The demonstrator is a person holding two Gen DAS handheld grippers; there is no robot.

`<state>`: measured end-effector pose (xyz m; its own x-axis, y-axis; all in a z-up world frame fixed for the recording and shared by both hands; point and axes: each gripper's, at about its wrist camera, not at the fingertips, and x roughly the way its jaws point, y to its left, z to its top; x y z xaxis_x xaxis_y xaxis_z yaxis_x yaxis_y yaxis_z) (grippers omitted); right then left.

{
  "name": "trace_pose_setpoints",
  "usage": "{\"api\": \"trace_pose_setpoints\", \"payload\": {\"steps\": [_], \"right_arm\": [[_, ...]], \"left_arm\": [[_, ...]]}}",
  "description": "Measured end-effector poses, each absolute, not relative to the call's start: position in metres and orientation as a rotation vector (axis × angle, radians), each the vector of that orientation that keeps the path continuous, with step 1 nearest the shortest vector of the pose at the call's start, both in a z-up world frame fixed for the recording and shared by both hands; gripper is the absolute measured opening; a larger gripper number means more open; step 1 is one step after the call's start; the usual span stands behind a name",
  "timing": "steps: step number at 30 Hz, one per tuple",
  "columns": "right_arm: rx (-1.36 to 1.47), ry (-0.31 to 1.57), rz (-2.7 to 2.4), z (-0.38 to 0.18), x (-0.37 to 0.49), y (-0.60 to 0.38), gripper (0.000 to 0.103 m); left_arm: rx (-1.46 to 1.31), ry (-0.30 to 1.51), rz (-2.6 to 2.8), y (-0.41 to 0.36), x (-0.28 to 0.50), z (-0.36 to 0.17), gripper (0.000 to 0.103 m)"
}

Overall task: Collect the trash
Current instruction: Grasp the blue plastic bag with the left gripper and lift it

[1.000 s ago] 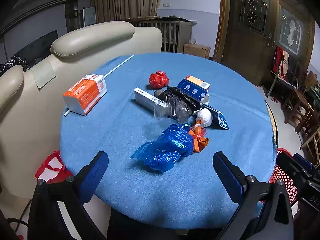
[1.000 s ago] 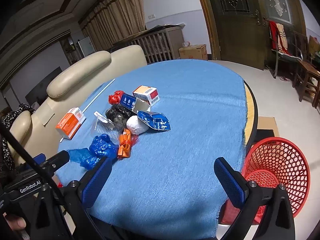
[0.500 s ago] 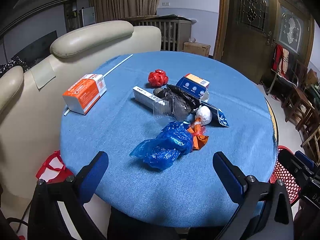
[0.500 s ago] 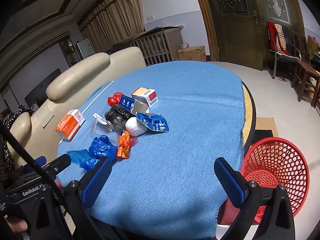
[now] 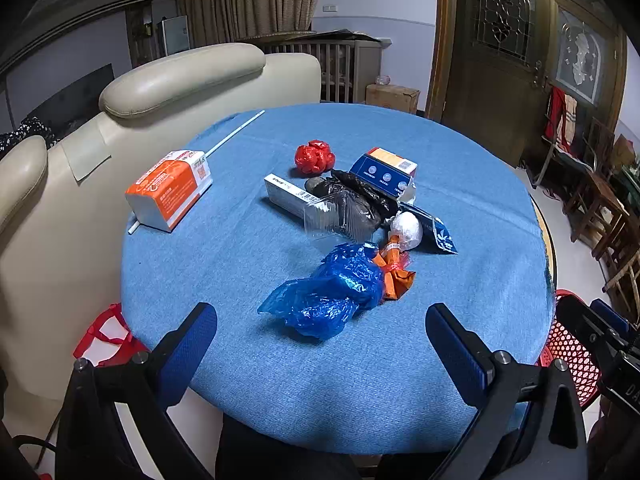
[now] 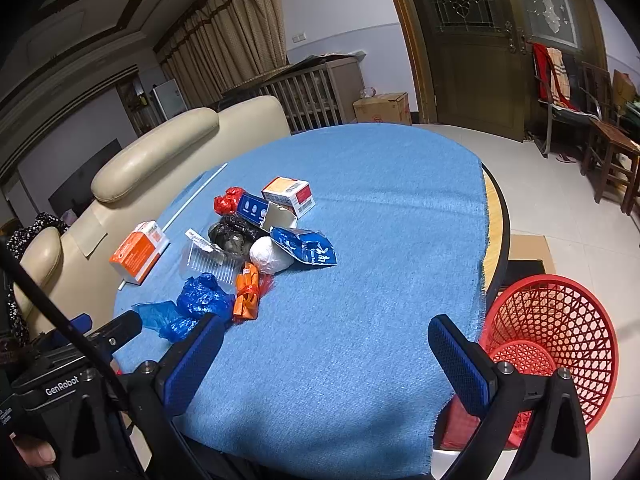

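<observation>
Trash is lying in a loose cluster on the blue round surface [image 5: 460, 168], straight ahead of both claws and untouched. Nearest of it is the crumpled blue plastic bag [image 5: 332, 292], sitting just beyond the left claw [image 5: 320, 340] and almost centred between its two fingers; its long axis is running from near-left to far-right across that claw's line of approach. Touching its far end is an orange wrapper [image 5: 394, 270], and beyond that a white ball of paper [image 5: 406, 230], a torn blue packet [image 5: 438, 232], a clear plastic tray [image 5: 334, 216], a black bag [image 5: 356, 196], a white-and-grey carton [image 5: 290, 196], a blue-and-orange box [image 5: 386, 170] and a red wad [image 5: 314, 156]. An orange tissue pack [image 5: 170, 188] is resting apart, far to the left.

Both claws are hanging released, jaws spread wide, grasping nothing. From the right claw [image 6: 320, 352] the blue bag is lying off to the near left, just past its left finger, so the left hand seems the nearer one for a first pick. A red mesh basket [image 6: 560, 344] is standing on the floor to the right of the right claw, below the surface's edge, and is probably where the trash is going
</observation>
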<state>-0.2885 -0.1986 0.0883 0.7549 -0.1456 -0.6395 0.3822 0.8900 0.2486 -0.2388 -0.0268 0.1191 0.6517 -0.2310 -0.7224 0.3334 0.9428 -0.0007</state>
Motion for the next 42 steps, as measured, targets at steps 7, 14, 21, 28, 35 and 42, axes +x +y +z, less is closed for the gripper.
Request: {"api": "trace_pose_setpoints", "payload": {"steps": [7,14,21,28,35,42], "right_arm": [[0.380,0.657,-0.295,0.088,-0.288,-0.198,0.103],[0.379,0.656,-0.296,0.088,-0.288,-0.199,0.103],[0.378,0.657,-0.300,0.089,-0.288,-0.199,0.103],[0.385,0.679,-0.305,0.078,-0.284,-0.200,0.103],[0.389,0.749,-0.275,0.052,-0.270,-0.196,0.103],[0.451,0.773,-0.311,0.036,-0.272,-0.217,0.103]], "left_arm": [[0.144,0.797,-0.325,-0.028,-0.240,0.121,0.103],[0.147,0.796,-0.328,-0.028,-0.239,0.121,0.103],[0.116,0.784,-0.323,-0.016,-0.237,0.119,0.103],[0.016,0.825,-0.286,0.025,-0.221,0.100,0.103],[0.109,0.899,-0.358,-0.006,-0.205,0.069,0.103],[0.183,0.928,-0.368,-0.038,-0.162,0.051,0.103]]}}
